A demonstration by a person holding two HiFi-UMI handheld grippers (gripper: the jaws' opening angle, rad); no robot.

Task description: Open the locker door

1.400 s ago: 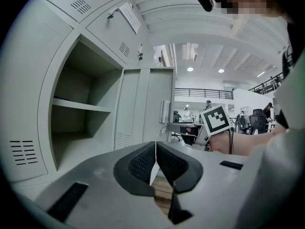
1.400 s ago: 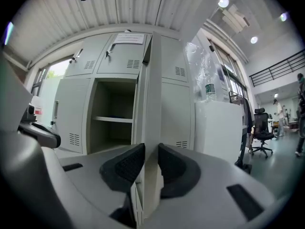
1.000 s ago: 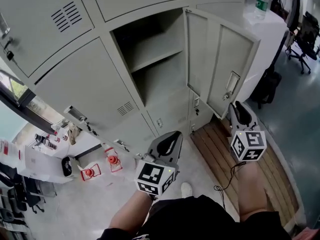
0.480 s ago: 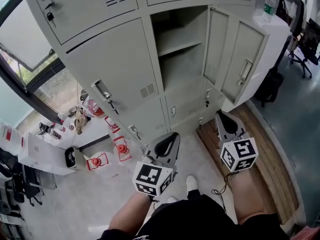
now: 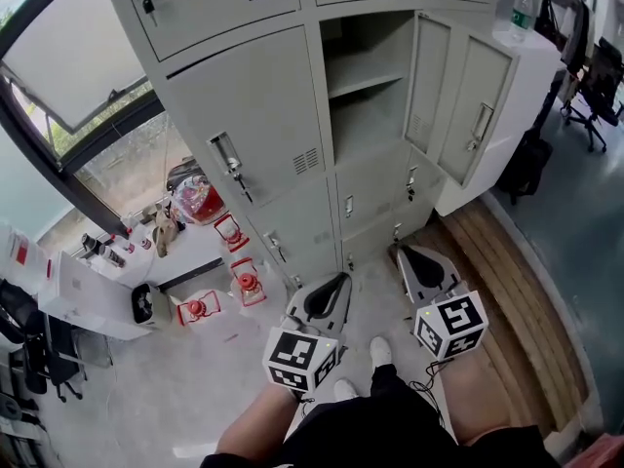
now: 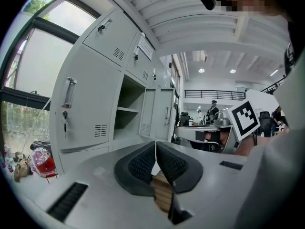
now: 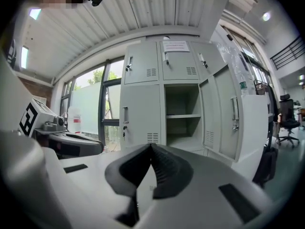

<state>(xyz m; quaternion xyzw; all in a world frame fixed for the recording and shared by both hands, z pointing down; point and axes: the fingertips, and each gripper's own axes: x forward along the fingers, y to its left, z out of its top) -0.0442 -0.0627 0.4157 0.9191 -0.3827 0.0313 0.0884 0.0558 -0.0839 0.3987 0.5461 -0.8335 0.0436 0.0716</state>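
The grey locker bank fills the upper head view. One middle compartment [image 5: 366,96] stands open, showing an empty shelf; its door [image 5: 485,115] is swung out to the right, handle [image 5: 480,125] facing outward. My left gripper [image 5: 334,283] and right gripper [image 5: 413,255] hang low over the floor, well short of the lockers, both shut with nothing between the pads. In the left gripper view the left gripper [image 6: 155,146] is pressed together before the open compartment [image 6: 127,113]. The right gripper [image 7: 151,147] is likewise empty, facing the open compartment [image 7: 180,118] and door [image 7: 229,116].
A closed locker door with handle and keys [image 5: 232,169] is left of the open one. Red lanterns [image 5: 244,281] and a white box [image 5: 78,305] lie on the floor at left. A wooden platform [image 5: 507,291] is at right, with a white cabinet carrying a water bottle [image 5: 522,8] and office chairs [image 5: 595,76].
Both grippers have drawn back and down from the lockers; the right one has left the open door's handle. The door stays open. The head view now shows more floor.
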